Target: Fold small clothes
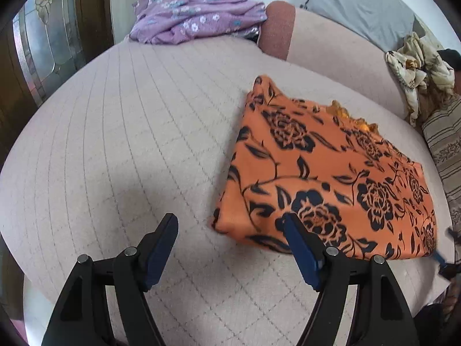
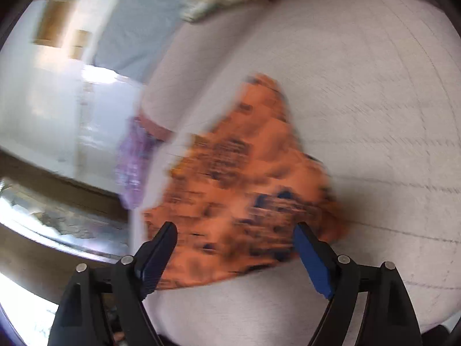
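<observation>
The orange garment (image 1: 325, 173) lies flat on the bed (image 1: 121, 132), already laid into a rough rectangle with its layers stacked. That suggests a fold partly made and set down so the next crease can be taken from an edge. It sits at about three o'clock in the left wrist view, and its near left corner reaches in toward the left tool (image 1: 230, 219). The cloth looks thin and soft, printed with black roses and leaves, and a fringe of orange lace shows along its far edge. The left tool is spread wide and holds nothing. One blue-padded finger overlaps the garment's near corner in the picture and the other hangs over bare mattress cover, so it seems poised to straddle that corner; whether it touches, I cannot tell. The right tool (image 2: 234, 227) is also spread and empty, with the garment's near edge showing between its fingers. That view is heavily blurred, so contact is unclear. The bed cover is pale pinkish, quilted in a stitched grid, and matte, so the cloth should stay put while it is pinched. At twelve o'clock in the left view a purple flowered garment (image 1: 196, 14) lies crumpled in a heap, probably waiting its turn. A grey pillow (image 1: 360, 3) sits at one o'clock.
</observation>
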A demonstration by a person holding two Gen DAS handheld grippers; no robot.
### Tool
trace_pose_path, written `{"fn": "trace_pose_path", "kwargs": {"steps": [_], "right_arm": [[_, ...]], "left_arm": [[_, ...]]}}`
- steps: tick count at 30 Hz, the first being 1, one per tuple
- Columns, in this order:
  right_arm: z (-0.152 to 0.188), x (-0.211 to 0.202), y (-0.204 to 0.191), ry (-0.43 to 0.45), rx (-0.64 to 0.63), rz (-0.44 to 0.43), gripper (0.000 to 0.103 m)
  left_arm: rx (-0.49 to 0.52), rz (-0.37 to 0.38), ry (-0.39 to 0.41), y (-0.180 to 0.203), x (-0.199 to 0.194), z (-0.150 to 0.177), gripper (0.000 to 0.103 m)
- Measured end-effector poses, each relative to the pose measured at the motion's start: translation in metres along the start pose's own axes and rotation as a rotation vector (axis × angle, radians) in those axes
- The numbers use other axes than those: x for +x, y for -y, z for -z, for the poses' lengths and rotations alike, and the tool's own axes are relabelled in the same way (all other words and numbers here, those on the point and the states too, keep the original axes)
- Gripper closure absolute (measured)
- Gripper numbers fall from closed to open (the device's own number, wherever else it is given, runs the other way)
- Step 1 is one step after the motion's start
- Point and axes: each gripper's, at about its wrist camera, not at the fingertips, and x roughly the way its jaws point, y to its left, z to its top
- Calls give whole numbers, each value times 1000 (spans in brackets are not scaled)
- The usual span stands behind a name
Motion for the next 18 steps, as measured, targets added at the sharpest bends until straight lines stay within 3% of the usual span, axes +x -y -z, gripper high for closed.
{"fn": "trace_pose_path", "kwargs": {"steps": [2, 5, 7, 11, 15, 17, 18], "right_arm": [[-2, -5, 8, 17, 30, -39, 20], [-6, -15, -25, 51, -76, -28, 20], [-15, -16, -44, 49, -124, -76, 20], [-34, 8, -68, 20, -175, -110, 19], [-53, 36, -39, -36, -87, -118, 19], [-55, 40, -24, -38, -65, -63, 19], [-55, 44, -19, -43, -58, -90, 19]], "left_arm": [[-2, 6, 28, -2, -8, 1, 26], [3, 14, 54, 3, -13, -4, 26], [13, 27, 52, 8, -14, -11, 26], [34, 45, 63, 19, -10, -30, 26], [53, 51, 55, 24, 4, -55, 26], [80, 50, 46, 28, 20, -77, 26], [88, 49, 40, 30, 29, -88, 26]]}}
